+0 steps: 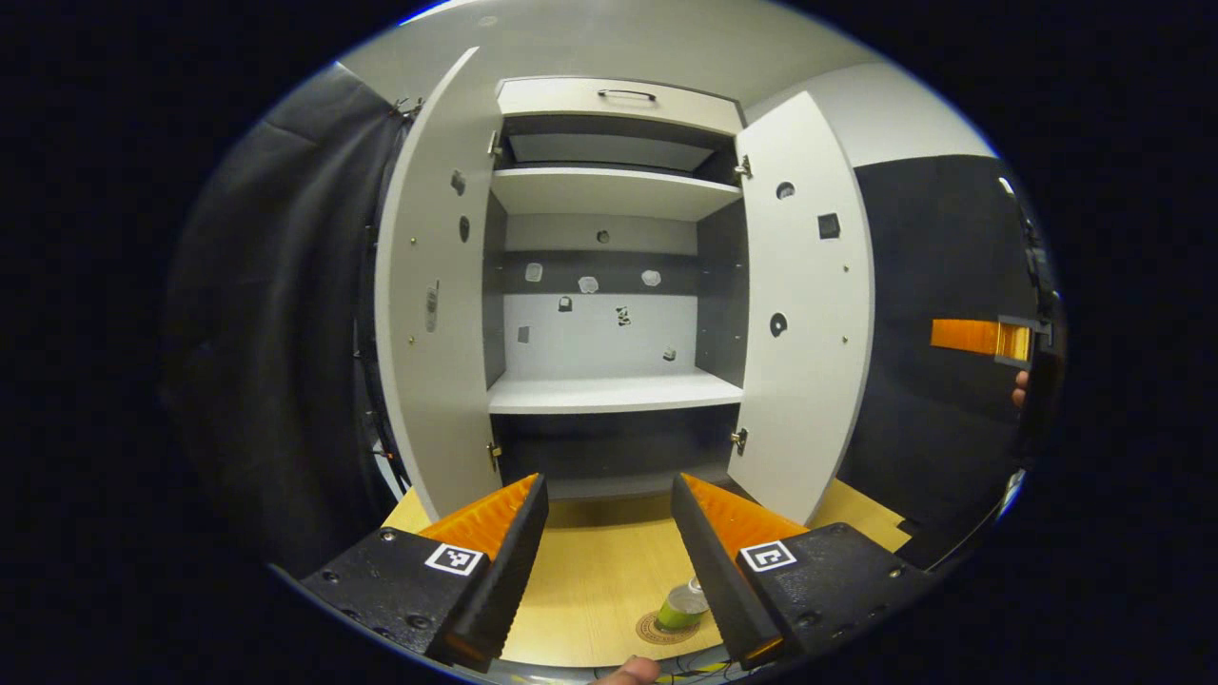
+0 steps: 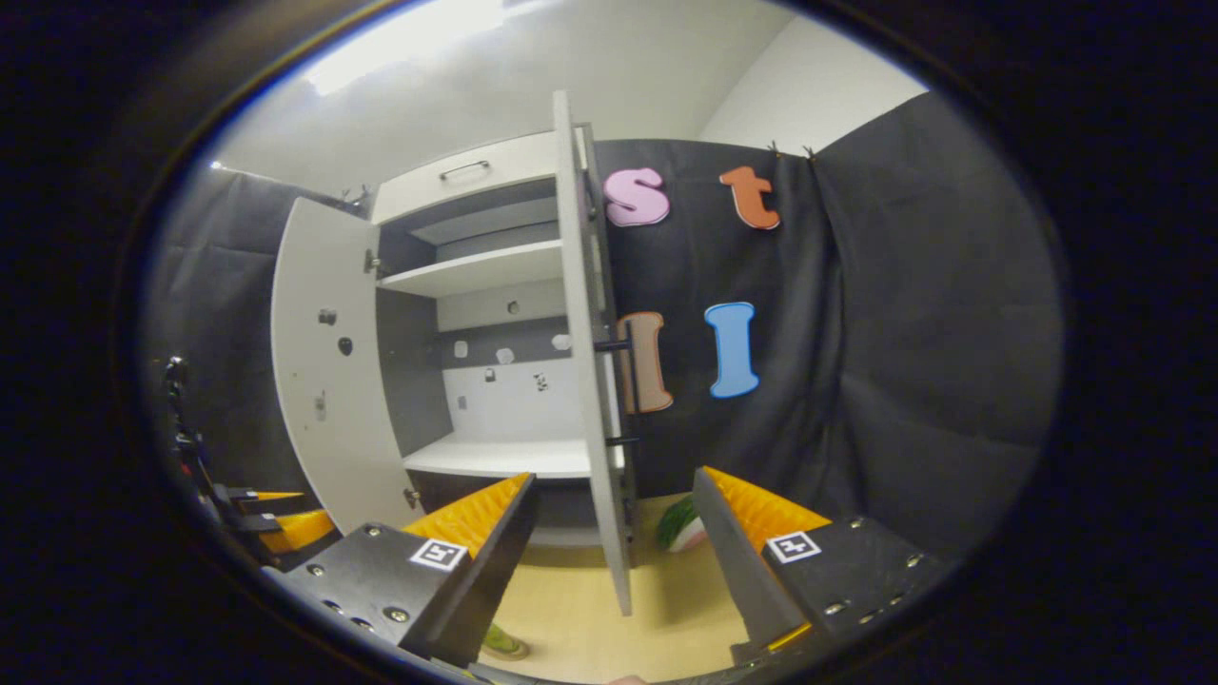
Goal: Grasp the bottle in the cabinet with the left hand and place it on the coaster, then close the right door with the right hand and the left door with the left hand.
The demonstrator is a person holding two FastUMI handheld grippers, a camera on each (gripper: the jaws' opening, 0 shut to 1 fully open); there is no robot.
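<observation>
**Bottle on the coaster, both doors yet to close**

In the left gripper view, the left gripper [image 1: 609,533] hangs above the desk [image 1: 590,580] with its fingers apart and nothing between them. Just below, the bottle [image 1: 683,606] stands on the coaster [image 1: 657,630], near the right-hand finger but apart from it. That suggests the placing is done and the gripper is pulled back, free for the door. The cabinet [image 1: 614,95] faces the camera with its left door [image 1: 433,314] and right door [image 1: 809,314] both swung wide, and its lower shelf [image 1: 614,392] is bare. The right gripper [image 1: 1013,341] shows at the far right edge, outside the right door.

In the right gripper view, the right gripper [image 2: 618,533] has its fingers spread and holds nothing. The right door [image 2: 585,381] stands edge-on between them, which reads as lining up to push it shut. A green, melon-like object [image 2: 680,525] lies on the desk [image 2: 657,609] behind the door. The desk is pale wood; black cloth [image 2: 913,362] walls the booth under a white ceiling [image 2: 533,86].
</observation>
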